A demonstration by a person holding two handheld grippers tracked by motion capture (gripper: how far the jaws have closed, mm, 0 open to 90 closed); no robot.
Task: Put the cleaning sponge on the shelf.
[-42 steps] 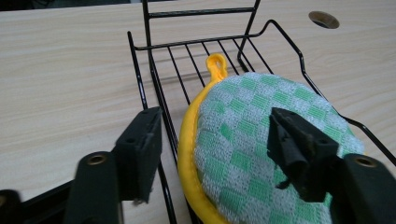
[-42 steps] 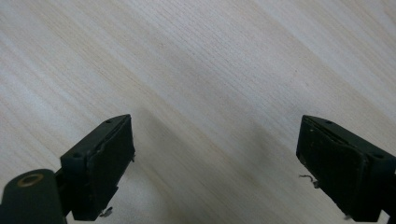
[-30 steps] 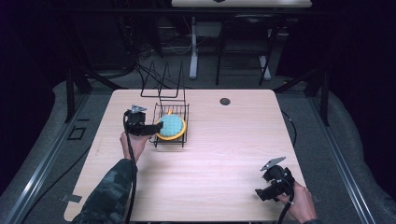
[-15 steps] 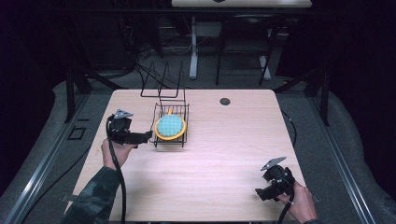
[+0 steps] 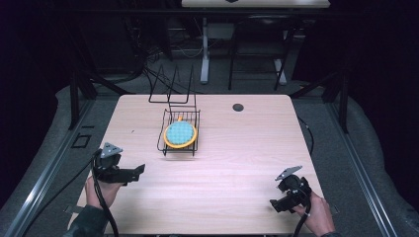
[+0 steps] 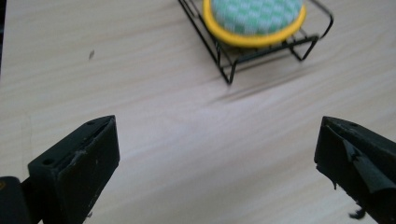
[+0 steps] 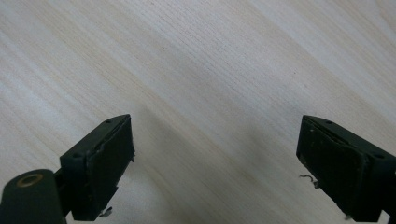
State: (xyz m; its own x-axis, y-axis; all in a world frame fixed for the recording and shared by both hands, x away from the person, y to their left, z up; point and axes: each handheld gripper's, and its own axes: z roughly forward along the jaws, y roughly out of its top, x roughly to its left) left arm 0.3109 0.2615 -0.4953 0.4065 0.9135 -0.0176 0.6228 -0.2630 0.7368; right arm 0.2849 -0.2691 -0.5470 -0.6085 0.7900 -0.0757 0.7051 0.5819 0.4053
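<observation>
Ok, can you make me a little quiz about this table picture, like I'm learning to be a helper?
1. True or false: the round yellow pad lies inside the wire rack.
2. Which hand-held gripper sits nearer the rack? A) left hand-held gripper B) right hand-held gripper
3. Fill in: both hand-held grippers have their jaws ____.

Key:
1. True. The pad, with its green checked middle, rests in the rack.
2. A. The left one is at the table's near left edge, closer to the rack; the right one is at the near right corner.
3. Open. Each gripper view shows a wide gap over bare table.
</observation>
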